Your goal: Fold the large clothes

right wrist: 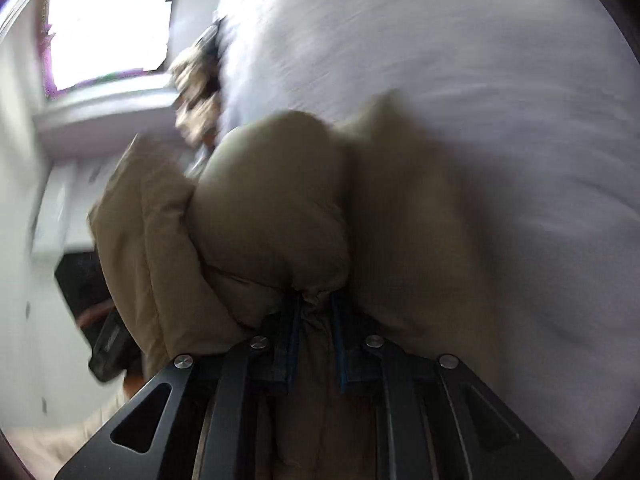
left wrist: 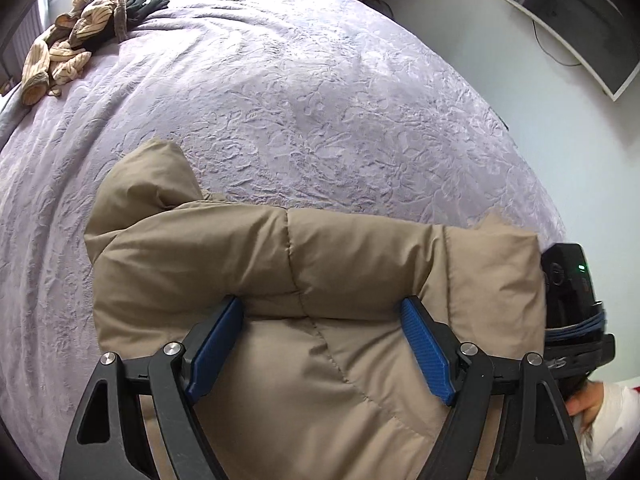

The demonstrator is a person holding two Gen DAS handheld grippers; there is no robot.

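Left wrist view: left gripper [left wrist: 322,316] points steeply down at a tan puffer jacket [left wrist: 320,264] lying on a bed with a lilac embossed bedspread [left wrist: 320,100]. The blue-padded fingers [left wrist: 426,350] stand wide apart, one on each side of a puffy quilted fold of the jacket. Whether the pads press on the padding or only straddle it cannot be told from this view. Beyond the fingertips the jacket ends in a rounded hump, with bare bedspread past it. Far ahead and to the left of the fingers, at the bed's corner, lies a heap of striped beige and dark clothes [left wrist: 76,36]. To the right of the fingers, just past the jacket's edge, part of the other black device [left wrist: 572,292] shows. Ahead to the right, a wall-mounted screen [left wrist: 568,12].

Right wrist view: heavily motion-blurred. Right gripper [right wrist: 316,300] has its fingers [right wrist: 290,328] drawn close together, pinching a gathered bunch of tan jacket [right wrist: 276,208] fabric between the blue pads. The jacket bulges up just ahead of the fingertips and hangs to their left. Bedspread [right wrist: 480,100] fills the area ahead and right of the fingers. The clothes heap [right wrist: 198,92] is ahead, left, by a bright window [right wrist: 108,20].
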